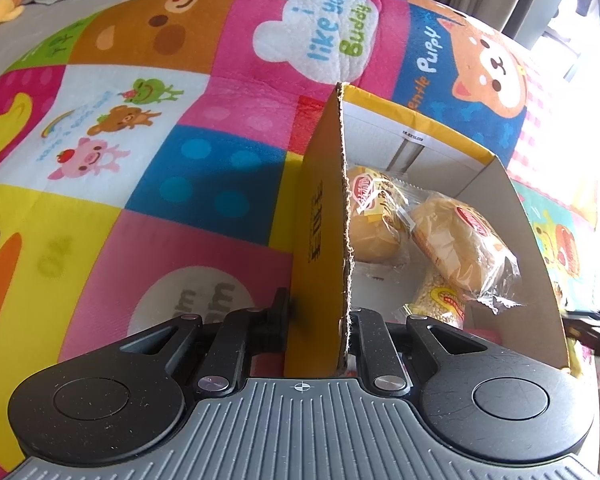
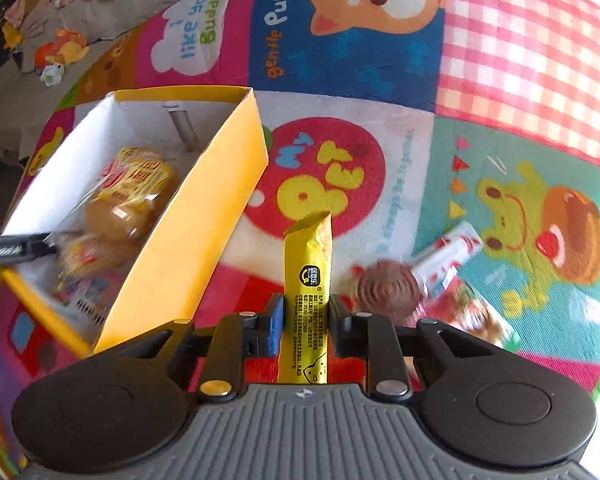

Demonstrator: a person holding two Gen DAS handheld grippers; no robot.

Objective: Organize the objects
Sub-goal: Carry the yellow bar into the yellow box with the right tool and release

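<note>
- We see our left gripper (image 1: pixel 318 320) clamped on the near side wall of the yellow cardboard box (image 1: pixel 320 208), one finger outside the wall and one inside, so the wall stands on edge between the two pads.
- The box sits open on a bright patchwork play mat (image 1: pixel 140 128) printed with cartoon animals; its outside is yellow and its inside is white.
- Inside the box we count two wrapped buns (image 1: pixel 456 240), lying side by side in clear plastic with red and yellow labels, and a third packet (image 1: pixel 440 300) of pale grainy snack below them, near the gripper.
- From the right wrist view, our right gripper (image 2: pixel 306 320) is closed on a long yellow snack stick (image 2: pixel 307 276); the pads press on its two sides and the sealed top end stands up past the fingertips.
- The stick hangs over the mat, just beside the right outer wall of the box (image 2: pixel 188 236) and not in it.
- In that same view the tip of the left gripper (image 2: pixel 16 249) shows at the left edge, at the box's rim.
- To the right of the stick, on the mat, lies a small heap of loose things: a round brown snack (image 2: pixel 388 290) and a red and white packet (image 2: pixel 448 258) against it, blurred.
- Further back, beyond the mat, a few soft toys (image 2: pixel 60 54) lie on a grey floor.
</note>
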